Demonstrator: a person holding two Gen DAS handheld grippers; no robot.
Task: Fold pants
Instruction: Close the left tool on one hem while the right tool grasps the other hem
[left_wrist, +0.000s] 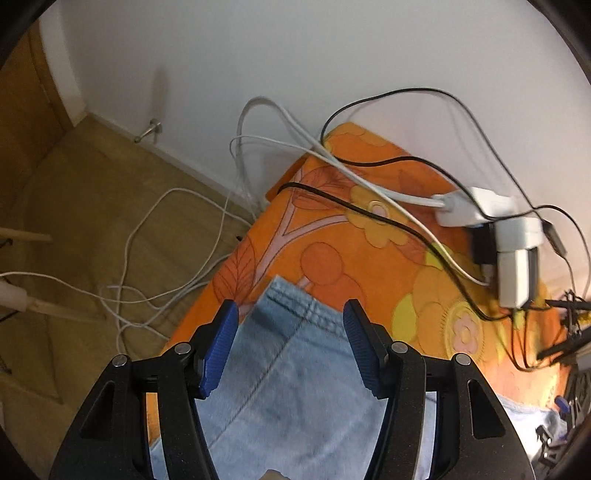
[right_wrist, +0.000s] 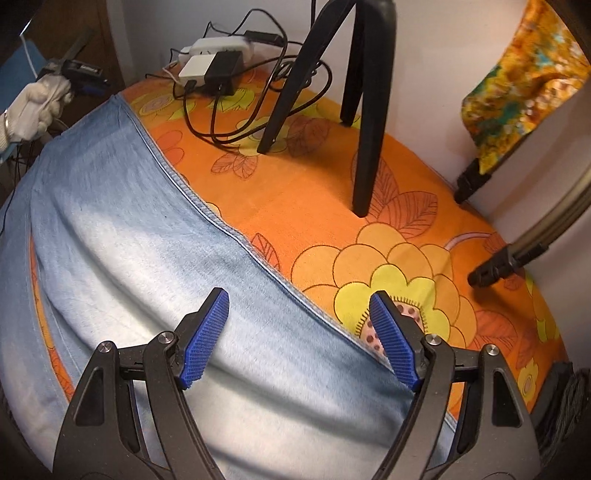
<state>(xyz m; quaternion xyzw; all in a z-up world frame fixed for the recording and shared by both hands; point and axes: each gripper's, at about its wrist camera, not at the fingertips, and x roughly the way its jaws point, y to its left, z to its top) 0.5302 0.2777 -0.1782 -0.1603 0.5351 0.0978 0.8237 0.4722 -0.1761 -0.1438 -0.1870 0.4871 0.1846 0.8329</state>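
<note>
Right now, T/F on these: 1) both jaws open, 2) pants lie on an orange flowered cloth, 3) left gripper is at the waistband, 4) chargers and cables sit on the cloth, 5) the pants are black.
1) True. The left gripper and the right gripper both stand with jaws apart, nothing held.
2) True. The pants lie on the orange flowered cloth.
3) False. It hovers over a stitched hem at a leg end; no waistband shows there.
4) True. The chargers and cables sit on the cloth near the wall.
5) False. The pants are light blue denim.
</note>
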